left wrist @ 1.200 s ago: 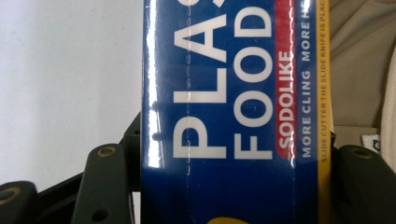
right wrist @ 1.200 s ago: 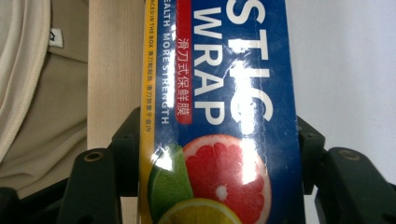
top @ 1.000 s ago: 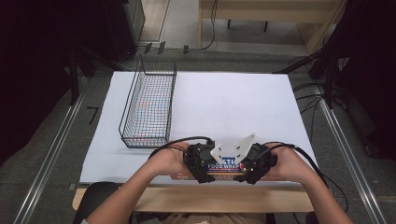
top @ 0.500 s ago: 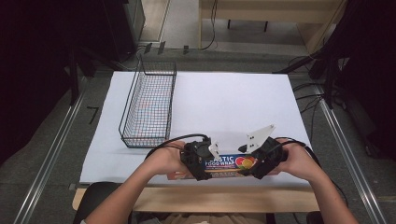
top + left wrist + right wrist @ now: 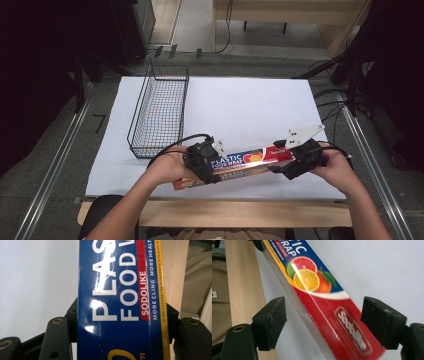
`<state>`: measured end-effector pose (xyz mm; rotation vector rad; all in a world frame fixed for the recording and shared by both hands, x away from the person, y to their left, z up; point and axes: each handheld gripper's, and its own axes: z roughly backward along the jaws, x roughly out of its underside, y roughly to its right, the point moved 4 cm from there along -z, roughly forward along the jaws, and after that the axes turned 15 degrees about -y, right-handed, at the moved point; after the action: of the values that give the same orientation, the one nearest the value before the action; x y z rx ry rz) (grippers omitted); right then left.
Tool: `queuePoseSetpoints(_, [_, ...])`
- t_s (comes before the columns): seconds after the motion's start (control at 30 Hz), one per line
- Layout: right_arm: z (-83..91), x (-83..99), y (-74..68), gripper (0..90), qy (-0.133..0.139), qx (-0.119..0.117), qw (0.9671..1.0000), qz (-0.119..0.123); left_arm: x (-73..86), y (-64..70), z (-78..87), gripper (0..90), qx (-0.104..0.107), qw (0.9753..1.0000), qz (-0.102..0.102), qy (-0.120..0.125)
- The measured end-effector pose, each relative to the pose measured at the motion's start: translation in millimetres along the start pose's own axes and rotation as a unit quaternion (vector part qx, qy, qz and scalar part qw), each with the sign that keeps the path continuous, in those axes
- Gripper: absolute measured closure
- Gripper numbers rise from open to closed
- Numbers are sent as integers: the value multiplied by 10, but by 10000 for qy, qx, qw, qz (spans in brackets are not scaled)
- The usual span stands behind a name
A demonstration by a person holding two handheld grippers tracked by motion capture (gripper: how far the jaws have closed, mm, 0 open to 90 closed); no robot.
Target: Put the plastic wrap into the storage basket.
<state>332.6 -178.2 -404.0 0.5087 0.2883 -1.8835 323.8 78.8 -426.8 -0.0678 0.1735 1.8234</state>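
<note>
A long blue and red plastic food wrap box (image 5: pixel 245 161) hangs just above the near edge of the white sheet (image 5: pixel 240 110), its right end tilted away. My left gripper (image 5: pixel 202 161) is shut on the box's left part; in the left gripper view both jaws press the sides of the box (image 5: pixel 120 290) around the left gripper (image 5: pixel 122 312). My right gripper (image 5: pixel 287 162) straddles the red right end. In the right gripper view the box (image 5: pixel 312 282) runs between the jaws of the right gripper (image 5: pixel 328 317), which stands open with a gap on each side.
A black wire basket (image 5: pixel 159 112) stands on the left part of the sheet, beyond my left hand. The wooden table edge (image 5: pixel 240 212) runs along the near side. Dark cables and frame rails border the table.
My right gripper has slid right along the box to its red end and the hands have spread apart. The box's right end has swung away from me.
</note>
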Motion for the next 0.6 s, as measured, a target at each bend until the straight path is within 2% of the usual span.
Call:
queuePoseSetpoints(0.03, [11, 17, 14, 202, 11, 16, 10000, -56, 10, -14, 18, 402, 6, 10000, 23, -8])
queuePoseSetpoints(0.1, [29, 53, 39, 200, 40, 71, 9998, -159, 44, -39, 57, 402, 5, 9998, 192, 42])
queuePoseSetpoints(0.23, [55, 130, 107, 197, 72, 354, 9988, -331, 103, -94, 121, 402, -27, 9994, 333, 52])
queuePoseSetpoints(0.3, [44, 162, 145, 197, 82, 451, 9977, -491, 123, -113, 157, 403, -42, 9990, 428, 94])
queuePoseSetpoints(0.57, [-69, 284, 195, 197, 0, 454, 9955, -830, 206, -172, 305, 402, -100, 9976, 644, 240])
queuePoseSetpoints(0.6, [-86, 296, 202, 197, -9, 479, 9949, -886, 233, -202, 341, 402, -41, 9965, 767, 328])
